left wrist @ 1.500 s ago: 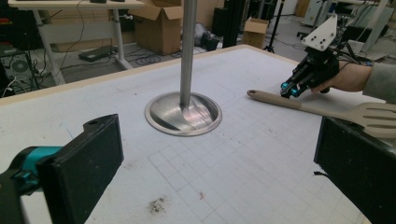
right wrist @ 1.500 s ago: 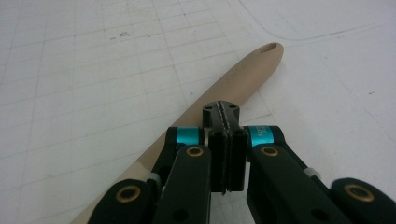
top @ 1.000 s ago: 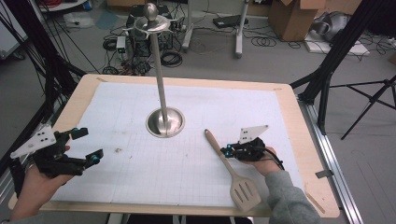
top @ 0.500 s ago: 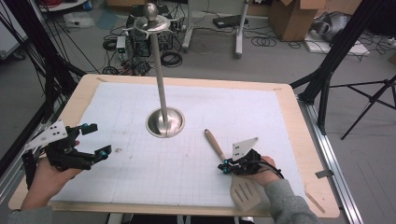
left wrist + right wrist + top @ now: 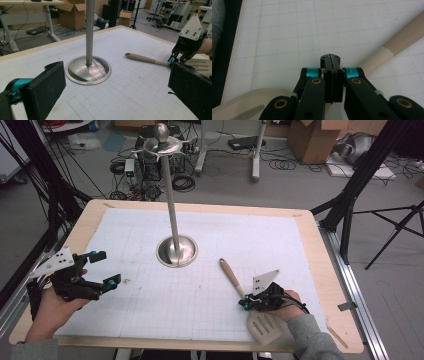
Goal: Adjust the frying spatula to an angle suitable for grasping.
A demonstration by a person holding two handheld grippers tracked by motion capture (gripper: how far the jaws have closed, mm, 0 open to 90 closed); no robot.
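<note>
high view: spatula (image 5: 255, 306) flat on the bench (image 5: 310, 235) at lower right, right gripper (image 5: 246, 303) with jaws pressed together over its neck, apparently empty. left gripper (image 5: 107, 270) gapes wide, empty. stand (image 5: 176, 251) bare; likely nothing hung yet.

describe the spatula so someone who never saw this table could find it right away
Start at the steel stand mid-table, then look toward the near right corner by the right gripper. The spatula lies flat there, the lone beige utensil, its slotted blade nearest the table edge.

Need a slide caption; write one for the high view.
Right gripper shut beside spatula; left gripper open near steel stand.
</note>
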